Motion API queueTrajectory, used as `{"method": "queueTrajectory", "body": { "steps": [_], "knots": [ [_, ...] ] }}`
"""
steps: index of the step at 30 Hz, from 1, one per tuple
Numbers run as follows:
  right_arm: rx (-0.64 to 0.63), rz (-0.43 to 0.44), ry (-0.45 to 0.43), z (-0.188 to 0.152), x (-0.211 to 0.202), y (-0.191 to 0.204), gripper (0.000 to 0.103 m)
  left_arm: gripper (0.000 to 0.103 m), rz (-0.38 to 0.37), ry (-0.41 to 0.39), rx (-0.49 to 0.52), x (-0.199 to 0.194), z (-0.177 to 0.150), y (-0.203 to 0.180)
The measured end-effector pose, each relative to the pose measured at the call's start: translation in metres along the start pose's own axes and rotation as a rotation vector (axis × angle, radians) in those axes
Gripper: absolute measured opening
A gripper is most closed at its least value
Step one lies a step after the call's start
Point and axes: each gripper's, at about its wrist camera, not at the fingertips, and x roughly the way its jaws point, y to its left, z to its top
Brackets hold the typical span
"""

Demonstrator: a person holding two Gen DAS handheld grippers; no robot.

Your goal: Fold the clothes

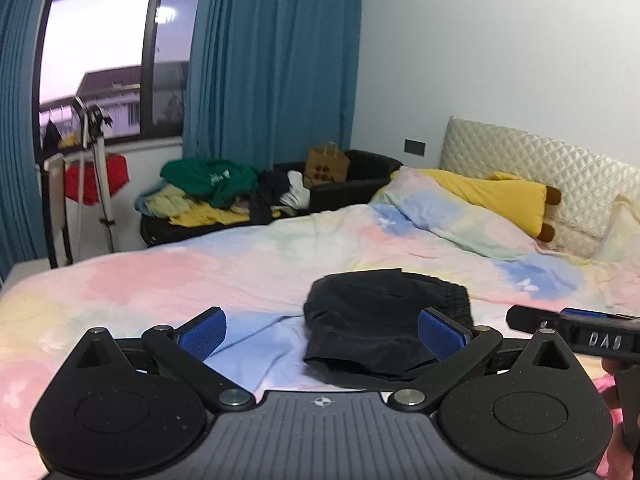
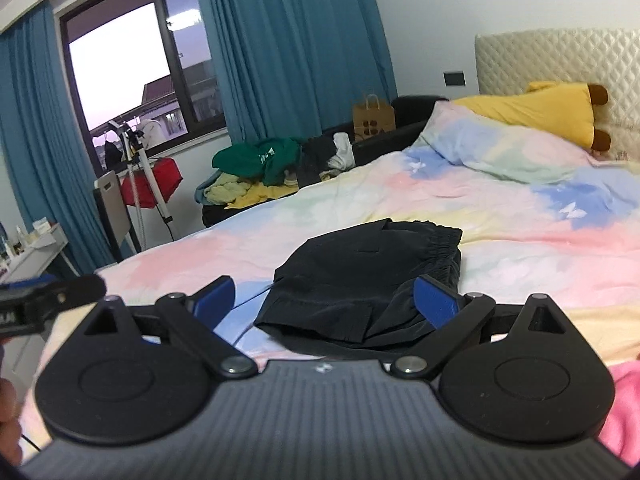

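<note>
Above the near edge of the bed point(image 1: 248, 264), the left hand-held gripper point(image 1: 322, 330) points forward and slightly down over the pastel cover, its blue pads point(image 1: 206, 334) spread wide with nothing between them. It is released and grasps nothing. The folded black shorts point(image 1: 380, 320) lie flat on the cover just ahead of it, a little to the right of its centre line, so that its right pad overlaps the near right corner of the shorts in the picture; whether the pad touches the cloth cannot be told. To the right, the tip of the right hand-held gripper point(image 1: 576, 330) reaches in from the edge of the left wrist view, beside the shorts, with part of a hand point(image 1: 618, 400) under it.

In the right wrist view, the right hand-held gripper point(image 2: 324, 300) is likewise tilted slightly down, jaws wide and empty, released. The shorts point(image 2: 360, 280) lie just ahead, between the lines of its two fingers, elastic waistband at the far right, hem edges toward the gripper. The left hand-held gripper's tip point(image 2: 52, 292) shows at the left edge, apart from the shorts.

Beyond the bed, a pile of clothes point(image 1: 208, 188) sits on a dark sofa point(image 1: 360, 176) under the window.
</note>
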Motion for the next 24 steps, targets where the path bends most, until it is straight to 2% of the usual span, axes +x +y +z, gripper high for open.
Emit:
{"method": "queueTrajectory", "body": {
  "steps": [4, 11, 18, 24],
  "knots": [
    [-0.033, -0.038, -0.038, -0.026, -0.002, 0.020, 0.098, 0.103, 0.019, -0.021, 0.009, -0.006, -0.017, 0.006],
    [-0.054, -0.073, -0.061, -0.062, 0.013, 0.039, 0.098, 0.103, 0.034, 0.019, 0.010, 0.012, -0.049, 0.022],
    [-0.072, -0.132, -0.073, -0.084, 0.032, 0.050, 0.098, 0.103, 0.036, 0.077, -0.015, 0.038, -0.076, 0.040],
    [-0.084, -0.182, -0.050, -0.096, 0.047, 0.057, 0.098, 0.103, 0.051, 0.090, -0.005, 0.047, -0.088, 0.051]
  ]
}}
